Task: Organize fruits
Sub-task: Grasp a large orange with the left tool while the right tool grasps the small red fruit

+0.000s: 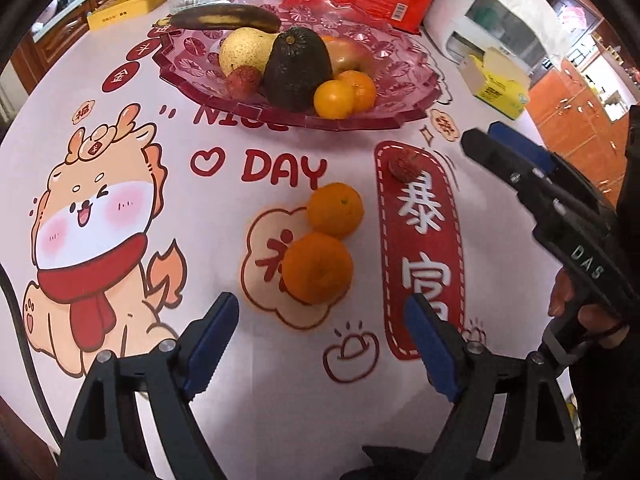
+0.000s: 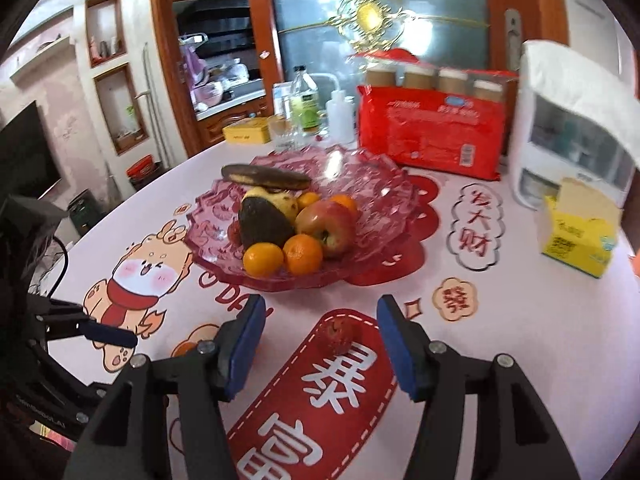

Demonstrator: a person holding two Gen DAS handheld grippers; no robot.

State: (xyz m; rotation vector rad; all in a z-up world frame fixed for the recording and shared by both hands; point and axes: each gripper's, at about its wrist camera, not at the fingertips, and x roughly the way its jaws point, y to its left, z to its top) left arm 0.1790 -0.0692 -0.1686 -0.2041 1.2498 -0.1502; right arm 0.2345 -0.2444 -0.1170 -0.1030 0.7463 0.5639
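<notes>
1. Fruit left on the cloth comes to three pieces: two mandarins, the nearer mandarin [image 1: 317,268] touching the farther mandarin [image 1: 335,209], and one lychee [image 1: 404,164] lying apart from them on the red banner print [image 1: 420,248].

2. Left gripper [image 1: 320,340] hangs released, jaws spread wide, just short of the nearer mandarin and roughly centred on it. Right gripper [image 2: 320,344] is likewise released, jaws wide, with the lychee lying between and slightly beyond its fingertips.

3. The step in hand looks like a pickup of these strays for the dish. For the lychee, I would advance until the blue pads [image 2: 248,344] flank its middle, then close gently: it is small, round and likely to roll or squirt out if pinched off-centre.

4. For the nearer mandarin, the jaws should come in from the sides, so that a pad does not wedge against its touching neighbour and push both away.

5. The pink glass dish [image 1: 360,124] stands beyond the strays, well apart from them. It holds, as far as can be counted, one blackened banana [image 1: 226,18], one pear [image 1: 244,50], one avocado [image 1: 296,68], one apple [image 2: 328,224], one lychee [image 1: 244,80], and at least two mandarins [image 1: 345,94] at the front; the right view suggests two more behind.

6. Free room in the dish lies on its right side.
</notes>
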